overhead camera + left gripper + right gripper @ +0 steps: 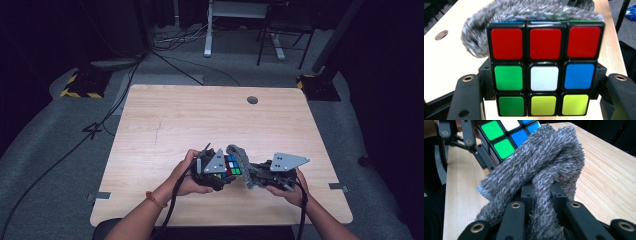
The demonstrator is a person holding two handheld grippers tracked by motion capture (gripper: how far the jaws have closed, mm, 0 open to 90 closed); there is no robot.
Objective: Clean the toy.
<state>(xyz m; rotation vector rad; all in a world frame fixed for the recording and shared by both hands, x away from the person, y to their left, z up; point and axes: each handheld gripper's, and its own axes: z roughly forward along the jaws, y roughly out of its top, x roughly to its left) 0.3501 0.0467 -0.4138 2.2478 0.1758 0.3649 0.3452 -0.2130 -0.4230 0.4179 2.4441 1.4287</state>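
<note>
With the left tongs (226,172) clamped on the puzzle cube (232,165) above the desk's (165,125) near edge at 6 o'clock, the right tongs (251,176), pinching the grey fuzzy cloth (242,159), should wipe gently across the cube's faces without twisting a layer loose.

A light wooden table (170,120) stands on grey carpet (47,150). A round grommet hole (252,100) sits near the table's far edge, toward its far right corner. Beyond the far left corner a yellow-and-black striped base (80,85) rests on the floor, and a second one (312,82) lies beyond the far right corner. Black cables (175,42) trail across the carpet behind the table, near a white desk leg (208,30)
</note>
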